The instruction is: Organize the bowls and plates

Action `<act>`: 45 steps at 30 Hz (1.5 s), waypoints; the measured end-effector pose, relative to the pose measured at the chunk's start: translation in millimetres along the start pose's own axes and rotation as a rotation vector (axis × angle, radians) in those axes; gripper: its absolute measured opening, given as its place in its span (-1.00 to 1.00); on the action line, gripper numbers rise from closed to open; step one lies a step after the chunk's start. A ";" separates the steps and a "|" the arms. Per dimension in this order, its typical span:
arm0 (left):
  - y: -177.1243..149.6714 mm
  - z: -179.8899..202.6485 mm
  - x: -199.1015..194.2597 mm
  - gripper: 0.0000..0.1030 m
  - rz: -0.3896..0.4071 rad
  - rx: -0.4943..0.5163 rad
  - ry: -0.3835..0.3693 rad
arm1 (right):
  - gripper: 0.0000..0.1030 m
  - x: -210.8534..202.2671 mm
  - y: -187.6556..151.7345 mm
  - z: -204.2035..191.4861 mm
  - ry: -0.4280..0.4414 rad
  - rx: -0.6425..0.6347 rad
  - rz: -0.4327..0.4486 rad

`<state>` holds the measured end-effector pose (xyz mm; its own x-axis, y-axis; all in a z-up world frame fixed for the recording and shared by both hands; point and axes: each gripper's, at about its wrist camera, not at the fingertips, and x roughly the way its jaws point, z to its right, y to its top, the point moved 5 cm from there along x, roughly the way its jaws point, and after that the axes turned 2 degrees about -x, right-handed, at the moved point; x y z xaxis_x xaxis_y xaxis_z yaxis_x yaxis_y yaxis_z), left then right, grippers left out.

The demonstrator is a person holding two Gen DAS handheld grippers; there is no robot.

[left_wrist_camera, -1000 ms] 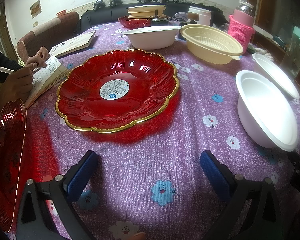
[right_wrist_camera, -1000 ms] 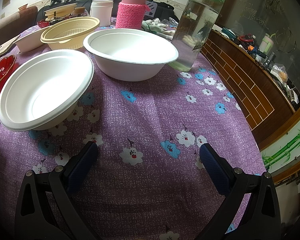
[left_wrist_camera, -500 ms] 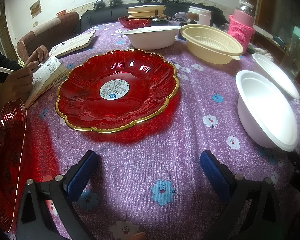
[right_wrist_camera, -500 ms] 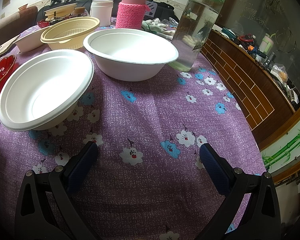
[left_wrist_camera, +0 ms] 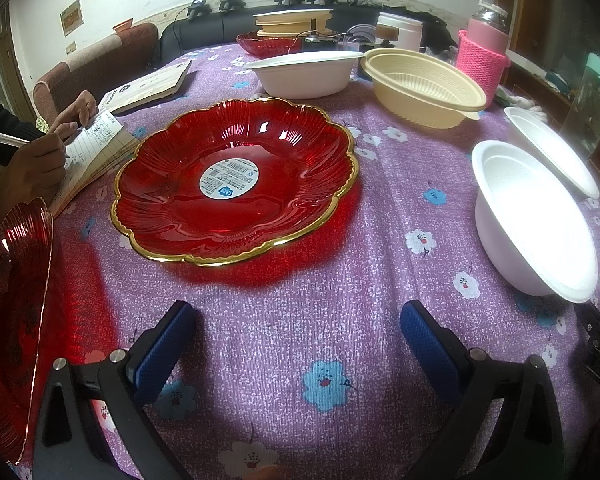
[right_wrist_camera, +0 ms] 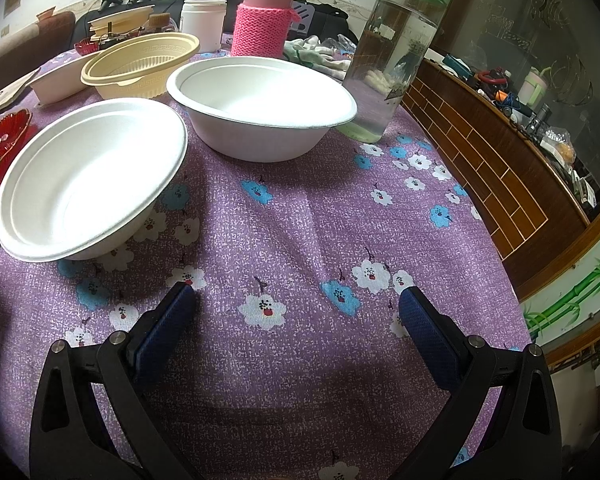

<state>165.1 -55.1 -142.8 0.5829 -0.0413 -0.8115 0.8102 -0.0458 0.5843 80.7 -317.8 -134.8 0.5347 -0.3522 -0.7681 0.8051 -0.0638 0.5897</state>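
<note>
Bench [left_wrist_camera: 380, 208] under purple floral cloth, dishes scattered, none stacked yet. Red plate [left_wrist_camera: 236, 184] lies flat, dead ahead of left gripper [left_wrist_camera: 298, 320], near, not touching; round, no long axis. Left fingers wide apart, empty. Near white bowl [right_wrist_camera: 88, 176] sits ahead-left of right gripper [right_wrist_camera: 296, 300]; far white bowl [right_wrist_camera: 260, 108] just behind it. Right fingers wide apart, empty. Likely: left arm for plate, right for bowls. Only left view shows second red plate [left_wrist_camera: 12, 300] at its left edge and a person's hand [left_wrist_camera: 32, 168] writing.
</note>
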 end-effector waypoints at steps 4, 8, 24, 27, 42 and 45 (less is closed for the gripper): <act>0.0 0.3 -0.1 0.99 0.000 0.000 0.000 | 0.99 3.1 -0.8 1.4 0.030 0.030 -0.010; 0.1 0.3 -0.1 0.99 0.000 0.000 0.000 | 0.99 8.8 -3.6 8.6 0.111 0.099 -0.038; -8.3 -5.5 -31.9 0.96 0.015 0.001 0.063 | 0.99 -14.8 -21.3 18.9 0.210 0.254 -0.045; -12.4 -7.4 -83.8 0.99 0.123 0.025 0.074 | 0.99 -50.1 -24.1 17.5 0.212 0.231 0.070; -62.9 -98.1 -196.1 0.99 0.295 -0.082 0.126 | 0.99 -180.4 -11.2 -99.6 0.451 0.005 0.382; -64.2 -114.6 -188.8 0.99 0.275 -0.124 0.140 | 1.00 -192.1 -14.5 -117.0 0.462 -0.029 0.393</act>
<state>10.0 70.0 -27.8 0.7769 0.1029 -0.6211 0.6172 0.0705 0.7836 -3.6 -140.0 -25.1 0.8444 0.0985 -0.5265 0.5276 0.0169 0.8493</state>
